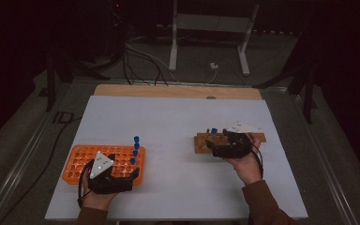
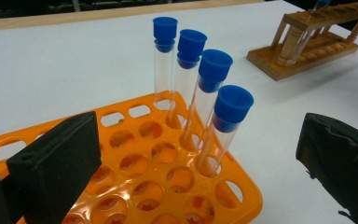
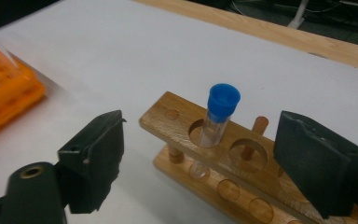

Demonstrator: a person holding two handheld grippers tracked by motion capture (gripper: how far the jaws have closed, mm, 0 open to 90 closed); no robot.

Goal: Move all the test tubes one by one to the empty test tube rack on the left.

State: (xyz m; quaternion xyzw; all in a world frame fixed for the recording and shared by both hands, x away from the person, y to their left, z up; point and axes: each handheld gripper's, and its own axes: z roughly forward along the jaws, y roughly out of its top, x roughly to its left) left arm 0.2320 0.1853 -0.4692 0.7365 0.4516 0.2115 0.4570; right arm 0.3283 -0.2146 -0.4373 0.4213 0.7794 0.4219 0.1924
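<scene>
I noted the white table [image 1: 178, 140] first, with the orange rack [image 1: 79, 161] at its near left and the wooden rack [image 1: 201, 142] right of centre, the two well apart.

Orange rack [image 2: 135, 186]: four blue-capped tubes [image 2: 205, 107] stood upright in a row along one edge, each in its own hole, the other holes in sight bare.

Wooden rack [image 3: 186, 126]: one blue-capped tube [image 3: 216, 126] stood in a hole near one end of the top bar, leaning slightly, its bottom reaching the lower board.

My left gripper [image 1: 117, 176] sat at the near edge of the orange rack. Its jaws were spread wide on either side of the tube row, touching none of the tubes; nothing pinched. One jaw hung over the rack's holes, the other beyond its edge over bare table.

My right gripper [image 1: 215, 144] was at the wooden rack. Its jaws stood apart with the single tube between them, clear gaps on both sides, pads not touching glass or cap. It held nothing.
</scene>
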